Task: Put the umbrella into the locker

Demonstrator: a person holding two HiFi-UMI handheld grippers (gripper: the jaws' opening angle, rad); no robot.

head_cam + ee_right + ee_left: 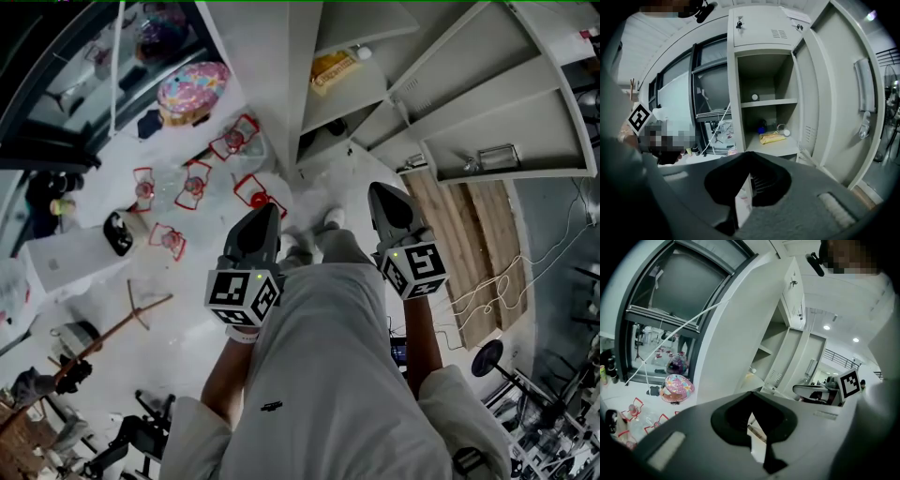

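White floor (187,281) | umbrella (192,89) well apart, up-left of left gripper (262,214) | right gripper (382,194) and left closed, empty

Locker (361,98): body running off the head view's top edge.
Blue thing (761,130) on its shelf: sitting too small to identify.
Shoes (330,221): peeking out, mostly hiding under the trousers (337,356).

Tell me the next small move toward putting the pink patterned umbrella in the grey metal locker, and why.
Probably lower the left gripper toward the pink patterned umbrella and open its jaws. Both that gripper and the right gripper are shut and empty, well above the floor where the umbrella lies, left of the open grey metal locker.
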